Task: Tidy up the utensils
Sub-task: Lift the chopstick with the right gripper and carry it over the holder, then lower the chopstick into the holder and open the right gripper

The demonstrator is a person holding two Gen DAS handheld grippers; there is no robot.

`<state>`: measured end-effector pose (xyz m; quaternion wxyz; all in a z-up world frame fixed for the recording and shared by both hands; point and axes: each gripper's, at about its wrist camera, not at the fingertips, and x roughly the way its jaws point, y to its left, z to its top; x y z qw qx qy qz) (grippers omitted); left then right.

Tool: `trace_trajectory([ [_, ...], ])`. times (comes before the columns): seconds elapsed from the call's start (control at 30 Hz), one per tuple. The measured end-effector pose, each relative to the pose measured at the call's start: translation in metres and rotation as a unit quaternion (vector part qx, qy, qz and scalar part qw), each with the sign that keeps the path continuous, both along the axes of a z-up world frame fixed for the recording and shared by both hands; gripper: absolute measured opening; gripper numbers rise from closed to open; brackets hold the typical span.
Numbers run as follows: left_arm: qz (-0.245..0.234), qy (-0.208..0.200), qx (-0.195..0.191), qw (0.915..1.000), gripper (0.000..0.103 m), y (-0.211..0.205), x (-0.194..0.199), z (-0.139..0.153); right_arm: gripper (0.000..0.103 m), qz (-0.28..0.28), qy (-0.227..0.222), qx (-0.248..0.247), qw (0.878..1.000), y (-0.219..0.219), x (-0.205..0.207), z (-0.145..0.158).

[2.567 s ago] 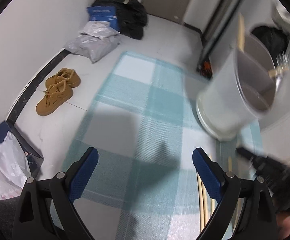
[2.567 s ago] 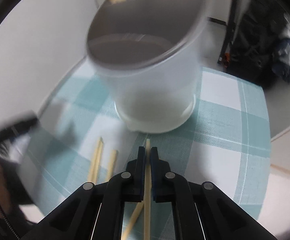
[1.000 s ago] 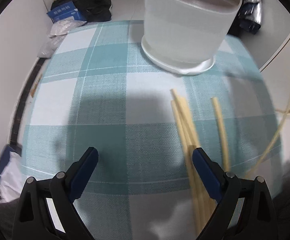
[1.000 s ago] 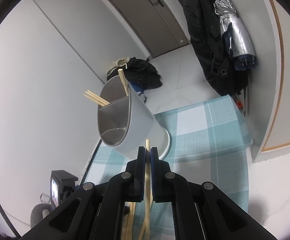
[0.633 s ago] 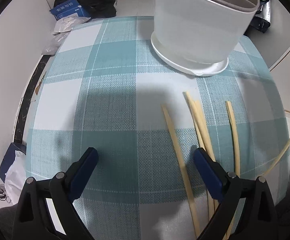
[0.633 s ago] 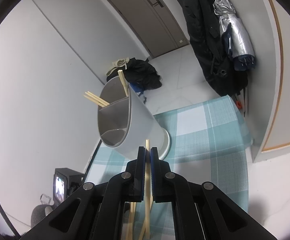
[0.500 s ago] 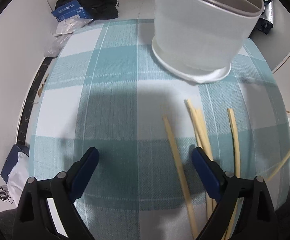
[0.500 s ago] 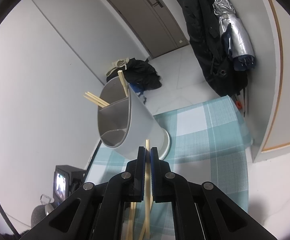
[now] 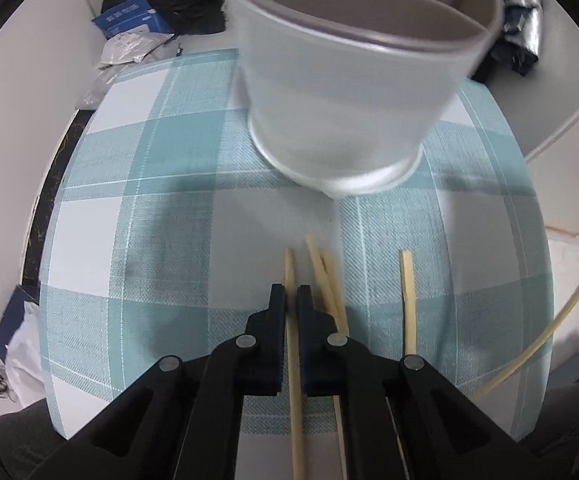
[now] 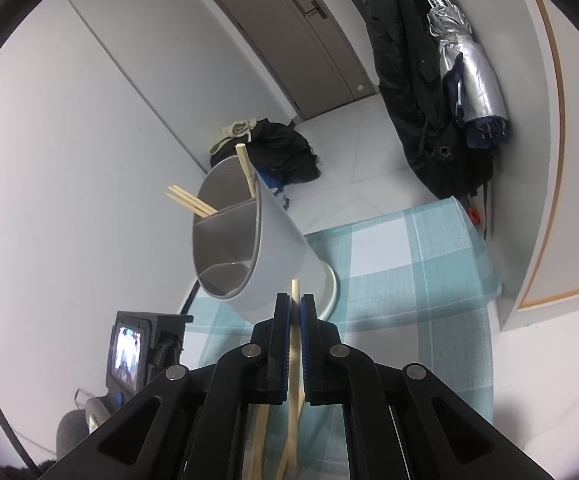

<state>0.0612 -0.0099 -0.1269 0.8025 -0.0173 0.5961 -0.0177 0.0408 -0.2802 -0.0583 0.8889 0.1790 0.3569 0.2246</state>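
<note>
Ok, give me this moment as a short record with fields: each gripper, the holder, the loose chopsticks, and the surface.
left gripper: shut on a chopstick lying on the cloth
right gripper: shut on another chopstick, held above the table
utensil holder: grey, divided into compartments, chopsticks standing in the far ones
loose chopsticks: three more on the cloth beside the left gripper, two crossing
surface: teal and white checked tablecloth

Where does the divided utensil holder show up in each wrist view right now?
Left wrist: utensil holder fills the top centre, standing on the checked cloth, beyond the loose chopsticks.
Right wrist: utensil holder sits left of centre, chopsticks poking from its top.
Shared landmark: the checked cloth under it.
</note>
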Motion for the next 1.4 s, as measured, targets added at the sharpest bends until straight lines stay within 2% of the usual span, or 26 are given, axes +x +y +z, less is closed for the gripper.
trace_trajectory([
  [0.1,0.009,-0.02,-0.018,0.9996,0.002,0.006,-0.001,0.01,0.004,0.002,-0.007,-0.003,1.0,0.003,-0.003,0.002],
  [0.3,-0.003,-0.106,-0.046,0.9933,0.002,0.003,-0.02,0.049,0.004,0.014,-0.036,-0.02,0.999,0.014,-0.015,0.009],
  [0.43,-0.014,-0.169,-0.067,0.9833,0.001,0.002,-0.037,0.08,0.004,0.018,-0.061,-0.039,0.997,0.023,-0.027,0.015],
  [0.63,-0.022,-0.226,-0.089,0.9697,0.001,0.004,-0.051,0.104,0.004,0.012,-0.079,-0.048,0.996,0.03,-0.044,0.017],
  [0.8,-0.032,-0.244,-0.097,0.9643,0.001,0.01,-0.055,0.109,0.004,0.007,-0.089,-0.061,0.994,0.039,-0.054,0.019],
  [1.13,-0.029,-0.242,-0.1,0.9646,0.001,0.019,-0.07,0.117,0.004,-0.005,-0.117,-0.074,0.99,0.052,-0.076,0.029],
  [1.4,-0.029,-0.241,-0.101,0.9649,0.001,0.023,-0.073,0.12,0.004,0.011,-0.126,-0.079,0.989,0.062,-0.082,0.033],
])
